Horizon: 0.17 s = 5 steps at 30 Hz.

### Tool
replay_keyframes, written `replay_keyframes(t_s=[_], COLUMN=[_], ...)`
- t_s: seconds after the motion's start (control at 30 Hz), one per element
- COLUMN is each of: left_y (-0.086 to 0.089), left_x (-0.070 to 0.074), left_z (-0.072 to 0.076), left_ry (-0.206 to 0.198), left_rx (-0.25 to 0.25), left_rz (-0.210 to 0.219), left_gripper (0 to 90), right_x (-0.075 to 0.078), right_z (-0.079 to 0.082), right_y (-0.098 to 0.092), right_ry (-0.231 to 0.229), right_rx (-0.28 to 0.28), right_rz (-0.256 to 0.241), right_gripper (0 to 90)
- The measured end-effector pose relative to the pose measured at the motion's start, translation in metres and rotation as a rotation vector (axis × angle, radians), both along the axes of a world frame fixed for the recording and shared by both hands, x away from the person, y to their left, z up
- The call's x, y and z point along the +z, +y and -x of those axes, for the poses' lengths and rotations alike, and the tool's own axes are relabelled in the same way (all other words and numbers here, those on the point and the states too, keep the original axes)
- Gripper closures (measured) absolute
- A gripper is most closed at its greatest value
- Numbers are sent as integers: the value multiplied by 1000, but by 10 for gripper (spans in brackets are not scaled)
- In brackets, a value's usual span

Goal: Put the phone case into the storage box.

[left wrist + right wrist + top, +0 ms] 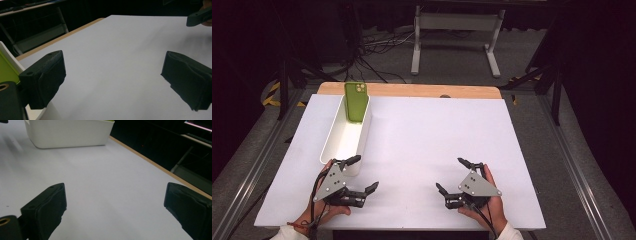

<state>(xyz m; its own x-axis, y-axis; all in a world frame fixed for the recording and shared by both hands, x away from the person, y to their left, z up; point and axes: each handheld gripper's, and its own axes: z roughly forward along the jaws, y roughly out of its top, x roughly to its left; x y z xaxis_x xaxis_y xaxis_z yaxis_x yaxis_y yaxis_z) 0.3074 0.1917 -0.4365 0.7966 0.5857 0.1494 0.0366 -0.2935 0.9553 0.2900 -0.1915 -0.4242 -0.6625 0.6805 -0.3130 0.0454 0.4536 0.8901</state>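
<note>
Green phone (356,101) (upright) in white bin (333,142)

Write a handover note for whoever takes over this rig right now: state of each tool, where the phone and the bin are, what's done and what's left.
Left tool: open, holding nothing, low over the table beside the near end of the white bin.
Right tool: open, holding nothing, over the bare white table surface at the near right.
Green phone: stands tilted inside the bin, leaning against its far end, camera end up and sticking out above the rim.
Done: the phone sits in the bin and neither tool touches it.
Left: judging by this, little or nothing; maybe only check that the phone rests steady.
</note>
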Motion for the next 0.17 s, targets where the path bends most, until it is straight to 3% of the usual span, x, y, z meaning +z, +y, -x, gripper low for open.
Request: replay_keyframes(t_s=[0.17], left_y=[-1], left_x=[0], left_z=[1], left_ry=[-8], left_rx=[-1], left_rz=[-9], left_gripper=[61], right_x=[-2], right_z=[-1], right_y=[2], right_ry=[17], right_rx=[9], right_rz=[6], right_gripper=[57])
